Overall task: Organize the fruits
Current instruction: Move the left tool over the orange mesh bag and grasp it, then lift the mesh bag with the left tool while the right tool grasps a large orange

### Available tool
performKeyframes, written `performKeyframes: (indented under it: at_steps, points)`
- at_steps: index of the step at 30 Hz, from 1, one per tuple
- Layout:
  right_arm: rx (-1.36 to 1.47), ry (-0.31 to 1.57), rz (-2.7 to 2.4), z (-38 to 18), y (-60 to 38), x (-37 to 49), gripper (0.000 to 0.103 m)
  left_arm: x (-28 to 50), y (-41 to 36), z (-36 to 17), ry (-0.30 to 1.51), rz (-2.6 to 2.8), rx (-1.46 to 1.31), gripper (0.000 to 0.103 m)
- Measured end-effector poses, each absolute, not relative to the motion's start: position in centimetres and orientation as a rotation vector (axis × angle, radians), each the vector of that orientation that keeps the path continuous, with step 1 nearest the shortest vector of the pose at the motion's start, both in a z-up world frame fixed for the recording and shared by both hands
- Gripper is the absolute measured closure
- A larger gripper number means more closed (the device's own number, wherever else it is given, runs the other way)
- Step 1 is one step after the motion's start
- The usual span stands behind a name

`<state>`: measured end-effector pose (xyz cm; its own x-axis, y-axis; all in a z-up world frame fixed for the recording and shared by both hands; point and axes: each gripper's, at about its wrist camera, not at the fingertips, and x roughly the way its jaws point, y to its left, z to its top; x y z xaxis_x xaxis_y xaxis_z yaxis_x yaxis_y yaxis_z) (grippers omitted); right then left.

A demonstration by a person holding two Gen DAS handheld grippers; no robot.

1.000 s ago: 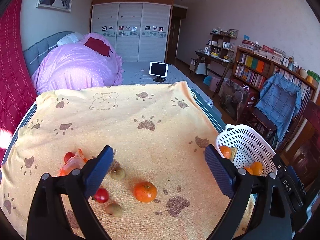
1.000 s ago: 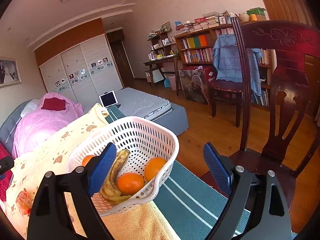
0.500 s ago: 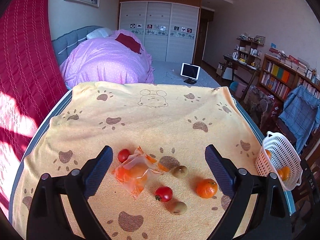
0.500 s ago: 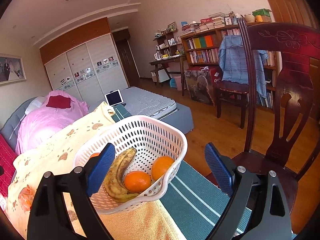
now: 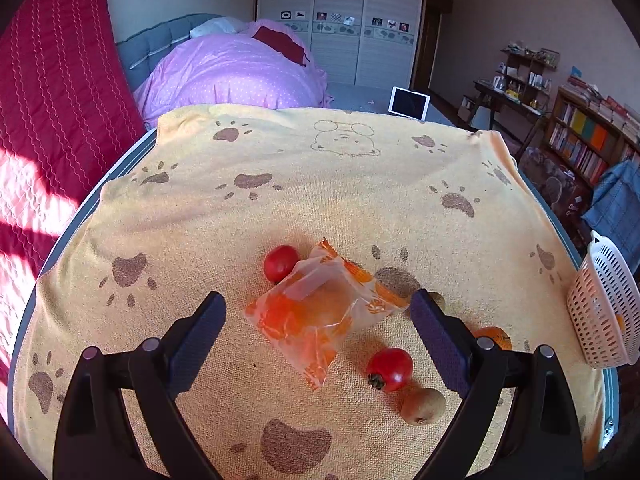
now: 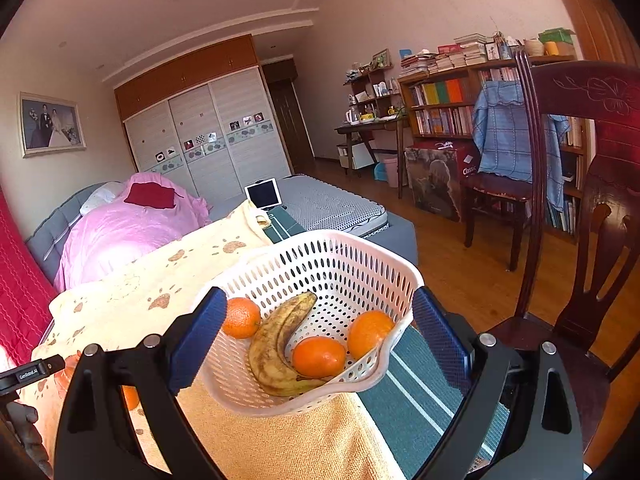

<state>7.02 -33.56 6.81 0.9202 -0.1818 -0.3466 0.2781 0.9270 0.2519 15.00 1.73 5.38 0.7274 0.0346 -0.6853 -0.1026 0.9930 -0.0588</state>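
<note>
Yellow paw-print towel (image 5: 320, 200) covers the bench. One banana (image 6: 276, 348) and three oranges already sit in the white basket (image 6: 340, 256) — two tomatoes, kiwis, an orange and the bagged fruit (image 5: 316, 316) remain. Left tool (image 5: 318, 336), spread, frames that bag; right tool (image 6: 320, 340), spread, flanks the basket.

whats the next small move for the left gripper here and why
Probably lower the open left gripper straight down and close on the clear plastic bag of orange fruit. The bag lies on the yellow paw-print towel framed between the blue pads, with nothing held. A red tomato touches its far edge. The white perforated plastic basket, which already holds oranges and a banana, waits at the right.
</note>
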Motion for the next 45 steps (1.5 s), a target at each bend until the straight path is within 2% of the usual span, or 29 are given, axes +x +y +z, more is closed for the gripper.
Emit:
performKeyframes:
  at_steps: [30,31,34,38,45]
  points:
    - [0.192,0.329,-0.181,7.2,-31.0,7.3,0.008,17.4,2.9,1.9,0.852,0.034,-0.15,0.008]
    - [0.19,0.329,-0.18,7.1,-31.0,7.2,0.008,17.5,3.0,1.8,0.856,0.037,-0.152,0.009]
    - [0.185,0.329,-0.178,7.1,-31.0,7.2,0.008,17.8,3.2,1.5,0.87,0.062,-0.154,0.024]
    - [0.177,0.323,-0.178,6.9,-30.6,7.0,0.008,17.6,3.6,1.6,0.857,0.057,-0.164,0.033]
    - [0.138,0.309,-0.172,7.1,-29.8,6.6,0.008,16.7,4.6,2.1,0.83,0.029,-0.23,0.039]
